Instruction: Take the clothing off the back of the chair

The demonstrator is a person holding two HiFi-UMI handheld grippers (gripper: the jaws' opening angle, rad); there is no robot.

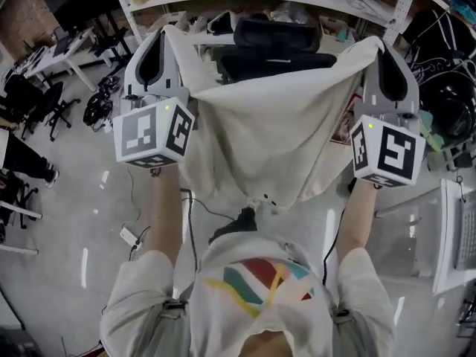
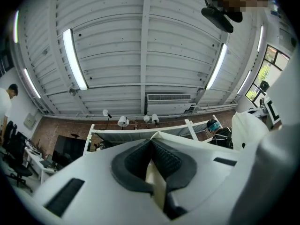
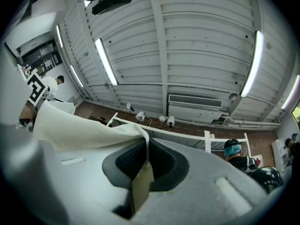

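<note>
Left gripper clamped shut on upper left corner of garment. Cream cloth seen pinched between its dark pads in left gripper view. Right gripper likewise closed tight on upper right corner, with cloth strip nipped between its pads. Garment held spread between both grippers, top edge sagging in middle, lower part hanging before person's chest. Black chair seen just behind garment, above its top edge. Contact between garment and chair cannot be told. Both grippers angled up toward ceiling.
</note>
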